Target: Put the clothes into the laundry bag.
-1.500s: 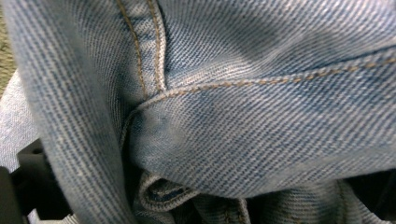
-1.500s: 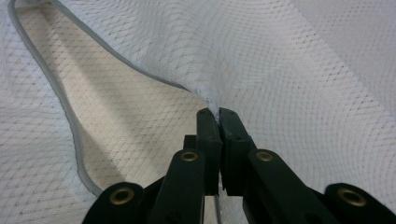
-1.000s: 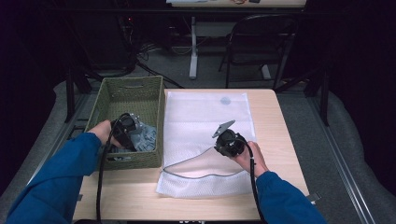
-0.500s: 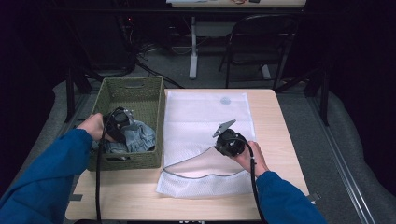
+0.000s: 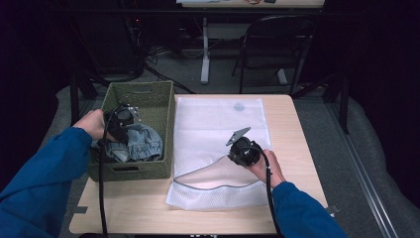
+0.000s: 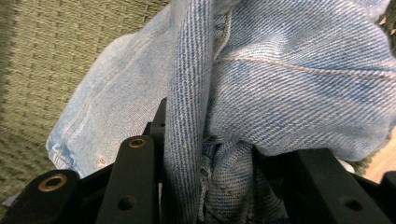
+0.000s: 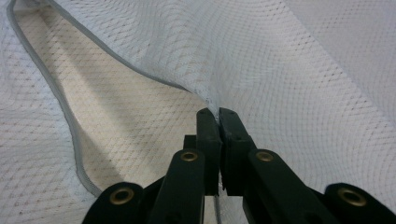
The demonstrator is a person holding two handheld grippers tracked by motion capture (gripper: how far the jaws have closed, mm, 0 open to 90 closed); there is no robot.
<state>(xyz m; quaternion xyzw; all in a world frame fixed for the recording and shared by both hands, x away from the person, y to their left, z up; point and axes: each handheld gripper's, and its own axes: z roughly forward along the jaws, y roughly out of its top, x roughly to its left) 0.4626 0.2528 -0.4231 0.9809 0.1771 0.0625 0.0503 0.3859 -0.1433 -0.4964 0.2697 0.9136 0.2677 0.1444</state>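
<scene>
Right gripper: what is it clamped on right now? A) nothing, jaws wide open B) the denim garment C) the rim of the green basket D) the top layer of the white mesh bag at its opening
D: the right gripper has its jaws pressed together on a pinch of the white mesh bag, lifting the upper layer beside the grey-edged opening.

A wooden table [image 5: 297, 148] carries a green basket [image 5: 163, 106] beside a white mesh bag [image 5: 213, 124].

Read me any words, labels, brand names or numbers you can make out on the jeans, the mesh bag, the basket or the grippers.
No readable text anywhere.
Denim garment: stitching only, no label or tag showing.
White mesh laundry bag: a small round bluish mark near its far edge, too small to read.
Green woven basket: no label.
Left gripper and right gripper: no markings.
</scene>
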